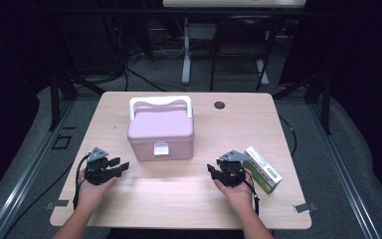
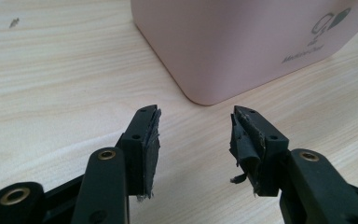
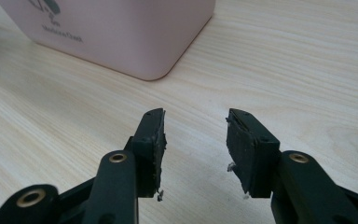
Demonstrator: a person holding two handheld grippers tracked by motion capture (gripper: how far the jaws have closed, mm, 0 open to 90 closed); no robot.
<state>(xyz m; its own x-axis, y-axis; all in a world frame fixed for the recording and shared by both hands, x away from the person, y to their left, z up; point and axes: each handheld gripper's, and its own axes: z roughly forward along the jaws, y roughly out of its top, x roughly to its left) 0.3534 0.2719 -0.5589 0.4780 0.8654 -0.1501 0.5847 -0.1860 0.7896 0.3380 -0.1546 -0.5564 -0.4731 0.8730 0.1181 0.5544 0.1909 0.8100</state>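
Left hand-held gripper (image 1: 122,166) rests on the bench (image 1: 179,199), jaws apart and empty, aimed at the near-left corner of the pink box (image 1: 160,130), which stands closed mid-bench with its white handle (image 1: 160,103) up. Right hand-held gripper (image 1: 212,171), also released and empty, sits beside the green carton (image 1: 262,169); likely both should approach the box's front latch (image 1: 160,148) squarely, steadying the box with one.

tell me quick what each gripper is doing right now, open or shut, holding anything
left gripper: open, holding nothing, near the pink box
right gripper: open, holding nothing, beside the green carton
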